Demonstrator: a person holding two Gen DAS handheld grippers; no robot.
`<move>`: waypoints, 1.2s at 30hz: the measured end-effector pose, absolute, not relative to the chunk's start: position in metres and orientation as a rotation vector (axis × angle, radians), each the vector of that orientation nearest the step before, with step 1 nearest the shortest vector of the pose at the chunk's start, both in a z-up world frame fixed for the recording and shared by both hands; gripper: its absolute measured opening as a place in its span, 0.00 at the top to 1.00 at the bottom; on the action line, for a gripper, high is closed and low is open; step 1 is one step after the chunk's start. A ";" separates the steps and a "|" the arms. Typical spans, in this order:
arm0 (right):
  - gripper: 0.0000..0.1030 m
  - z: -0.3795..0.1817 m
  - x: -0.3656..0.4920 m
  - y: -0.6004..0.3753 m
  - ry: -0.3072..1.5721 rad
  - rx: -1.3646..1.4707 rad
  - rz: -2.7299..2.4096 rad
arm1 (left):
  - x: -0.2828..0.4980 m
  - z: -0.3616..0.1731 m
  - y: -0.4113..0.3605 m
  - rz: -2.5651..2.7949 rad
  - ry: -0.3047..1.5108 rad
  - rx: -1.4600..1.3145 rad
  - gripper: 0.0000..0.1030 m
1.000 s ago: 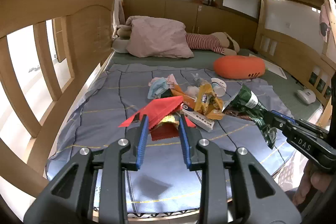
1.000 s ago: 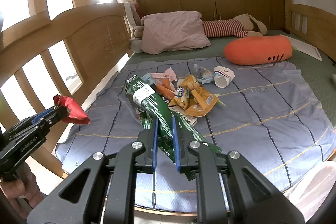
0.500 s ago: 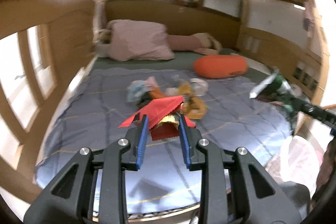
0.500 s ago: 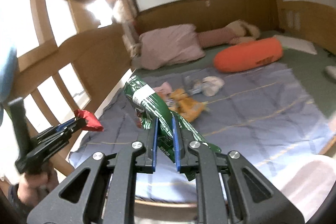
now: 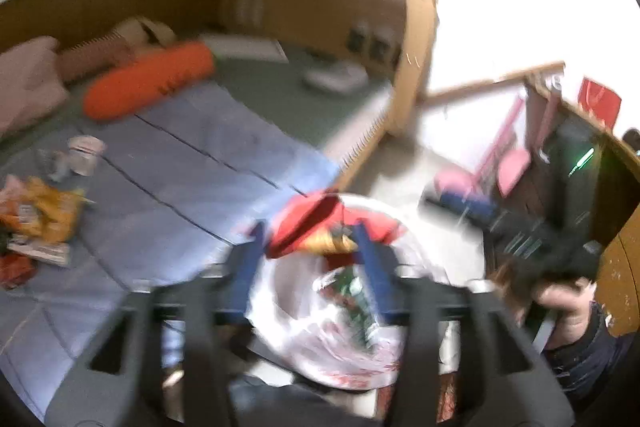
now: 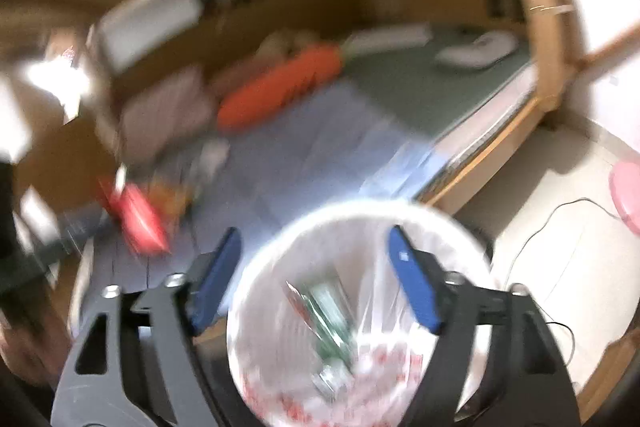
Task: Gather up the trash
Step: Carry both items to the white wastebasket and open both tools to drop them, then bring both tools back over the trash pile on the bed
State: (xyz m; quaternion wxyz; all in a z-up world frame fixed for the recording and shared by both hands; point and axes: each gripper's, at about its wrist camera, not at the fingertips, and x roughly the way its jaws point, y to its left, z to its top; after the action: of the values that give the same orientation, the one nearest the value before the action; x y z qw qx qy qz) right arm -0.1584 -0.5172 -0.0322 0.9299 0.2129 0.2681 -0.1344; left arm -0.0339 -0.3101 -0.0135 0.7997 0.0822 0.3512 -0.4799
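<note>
My right claw is opening over the bin; green wrapper inside, bed litter remains

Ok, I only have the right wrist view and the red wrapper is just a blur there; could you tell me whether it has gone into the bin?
Observer: Not yet. The red wrapper lies between the fingers of the left gripper, whose jaws are opening, above the white-lined bin.
Operator: Thank you. What trash remains on the bed?
Observer: The left wrist view shows yellow packets and a paper cup on the blue sheet.
</note>
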 end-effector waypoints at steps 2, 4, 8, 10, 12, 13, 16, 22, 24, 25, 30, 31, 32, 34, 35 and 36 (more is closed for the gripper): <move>0.19 -0.015 -0.170 -0.521 0.446 0.468 -0.310 | -0.035 -0.021 -0.331 -0.999 0.758 0.256 0.14; 0.16 -0.006 -0.172 -0.519 0.399 0.477 -0.303 | -0.030 -0.016 -0.320 -0.953 0.722 0.228 0.13; 0.16 -0.005 -0.158 -0.482 0.389 0.447 -0.251 | 0.002 0.003 -0.255 -0.812 0.687 0.107 0.09; 0.16 -0.010 -0.142 -0.454 0.412 0.435 -0.200 | 0.016 0.014 -0.205 -0.663 0.623 0.097 0.06; 0.15 -0.011 -0.124 -0.432 0.423 0.423 -0.137 | 0.025 0.022 -0.158 -0.521 0.562 0.089 0.04; 0.13 -0.008 -0.113 -0.429 0.426 0.411 -0.109 | 0.026 0.025 -0.137 -0.469 0.545 0.079 0.03; 0.12 -0.007 -0.072 -0.358 0.450 0.311 -0.002 | 0.033 0.025 -0.070 -0.286 0.520 0.020 0.03; 0.11 -0.005 0.003 -0.267 0.441 0.219 0.124 | 0.042 -0.010 0.003 -0.063 0.530 -0.031 0.03; 0.11 -0.010 0.017 -0.258 0.440 0.202 0.143 | 0.045 -0.018 0.011 -0.023 0.557 -0.025 0.03; 0.11 -0.016 0.024 -0.249 0.437 0.187 0.143 | 0.048 -0.022 0.010 -0.016 0.574 -0.035 0.03; 0.11 -0.033 0.039 -0.239 0.517 0.133 0.145 | 0.050 -0.028 0.015 -0.042 0.586 -0.050 0.03; 0.11 -0.031 0.037 -0.242 0.510 0.152 0.143 | 0.048 -0.028 0.015 -0.041 0.591 -0.050 0.03; 0.11 -0.033 0.036 -0.246 0.510 0.160 0.143 | 0.048 -0.029 0.015 -0.045 0.594 -0.055 0.03; 0.11 -0.035 0.034 -0.250 0.509 0.165 0.142 | 0.047 -0.031 0.018 -0.056 0.603 -0.071 0.03; 0.11 -0.035 0.033 -0.252 0.511 0.166 0.143 | 0.048 -0.031 0.017 -0.067 0.606 -0.078 0.03; 0.11 -0.037 0.037 -0.253 0.515 0.170 0.144 | 0.048 -0.032 0.017 -0.075 0.606 -0.080 0.03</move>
State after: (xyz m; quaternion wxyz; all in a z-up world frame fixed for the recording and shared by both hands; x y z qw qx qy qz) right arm 0.0366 -0.2525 -0.0368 0.9610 0.0840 0.2539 0.0708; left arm 0.0476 0.0168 -0.0319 0.9529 -0.0396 0.2985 -0.0370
